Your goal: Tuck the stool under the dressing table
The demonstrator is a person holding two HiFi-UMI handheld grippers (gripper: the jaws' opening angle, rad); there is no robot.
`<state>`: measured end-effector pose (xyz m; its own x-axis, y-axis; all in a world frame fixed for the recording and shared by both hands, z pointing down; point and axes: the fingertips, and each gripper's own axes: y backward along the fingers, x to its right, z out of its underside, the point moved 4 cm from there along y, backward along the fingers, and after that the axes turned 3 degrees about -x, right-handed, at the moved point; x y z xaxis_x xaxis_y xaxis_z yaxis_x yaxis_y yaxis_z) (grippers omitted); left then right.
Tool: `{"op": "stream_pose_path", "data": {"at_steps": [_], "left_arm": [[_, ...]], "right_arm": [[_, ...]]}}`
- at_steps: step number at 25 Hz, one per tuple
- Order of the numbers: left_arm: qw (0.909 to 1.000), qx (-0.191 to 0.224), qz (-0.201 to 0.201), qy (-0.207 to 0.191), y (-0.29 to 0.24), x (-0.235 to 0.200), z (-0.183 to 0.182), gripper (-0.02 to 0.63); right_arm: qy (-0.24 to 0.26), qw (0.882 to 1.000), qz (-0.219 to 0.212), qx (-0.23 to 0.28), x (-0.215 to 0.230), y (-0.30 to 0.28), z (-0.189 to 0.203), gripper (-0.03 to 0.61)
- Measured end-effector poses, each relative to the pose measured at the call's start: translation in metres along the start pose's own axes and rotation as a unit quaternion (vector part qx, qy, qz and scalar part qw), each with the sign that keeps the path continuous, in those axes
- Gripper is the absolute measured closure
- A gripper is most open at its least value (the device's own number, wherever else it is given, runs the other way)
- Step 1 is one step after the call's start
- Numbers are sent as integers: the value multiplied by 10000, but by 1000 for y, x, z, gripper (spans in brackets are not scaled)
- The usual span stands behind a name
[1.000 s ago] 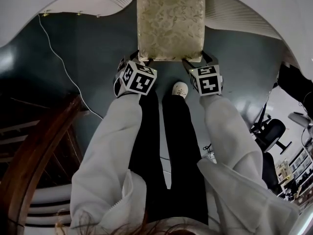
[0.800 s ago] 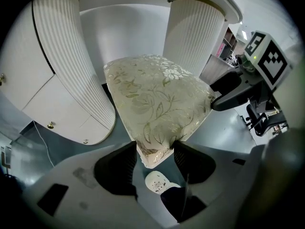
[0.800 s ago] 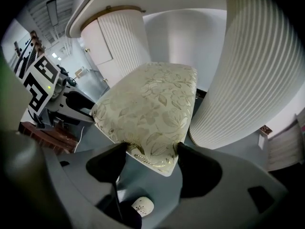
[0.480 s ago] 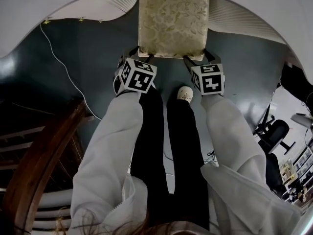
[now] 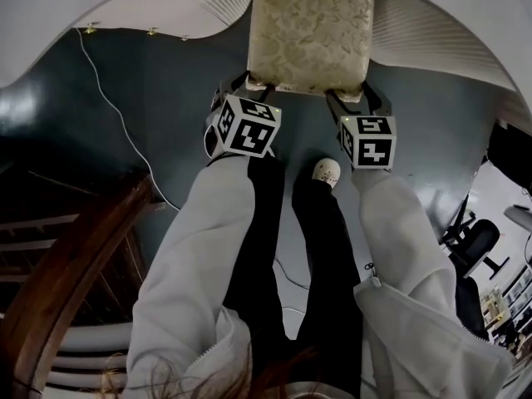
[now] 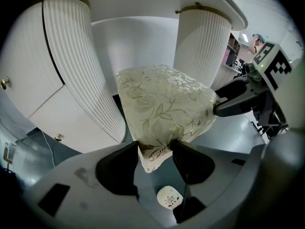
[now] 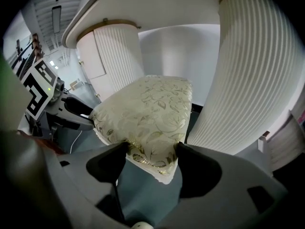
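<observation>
- The left gripper [image 6: 155, 152] has just been closing its jaws. They now pinch the near left corner of the stool [image 5: 309, 32].
- The right gripper [image 7: 151, 159] pinches the near right corner the same way.
- The stool stands on the floor [image 5: 166, 123]. Its far end is already under the dressing table [image 5: 50, 15], between the two ribbed white sides [image 5: 432, 32].
- If one hand pushes harder, the stool may turn and bump a ribbed side.
- The soft corners may slip out of the jaws.
- The seat lies flat, and its long way seems to run straight from the person into the gap.
</observation>
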<state>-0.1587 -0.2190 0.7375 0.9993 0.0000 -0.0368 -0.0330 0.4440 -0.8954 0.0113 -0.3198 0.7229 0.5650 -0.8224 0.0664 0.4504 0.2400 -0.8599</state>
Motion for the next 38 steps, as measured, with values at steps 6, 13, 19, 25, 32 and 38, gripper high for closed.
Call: {"op": "stream_pose_path", "data": {"at_steps": [6,13,19,25,32,38], "left_arm": [[9995,239,-198,57,-1,-4,-4,390],[9978,498,-417,118,-5,-12,-16,397],[9965,627,-547,108,-13,-21,-33,405],[9933,877,-735,131,-23,-28,-56,425],[9917,949,-850,179,-30,-40,-77,430],[9898,1048,-949,188,-37,-46,-86,433]], "right_arm": [[8,9997,53,251,1,-4,-5,187],[43,9987,147,493,6,-10,-18,187],[32,9978,238,613,16,-21,-33,190],[17,9961,374,799,30,-31,-53,192],[37,9940,382,1025,40,-40,-73,193],[16,9932,422,1082,46,-49,-82,193]]}}
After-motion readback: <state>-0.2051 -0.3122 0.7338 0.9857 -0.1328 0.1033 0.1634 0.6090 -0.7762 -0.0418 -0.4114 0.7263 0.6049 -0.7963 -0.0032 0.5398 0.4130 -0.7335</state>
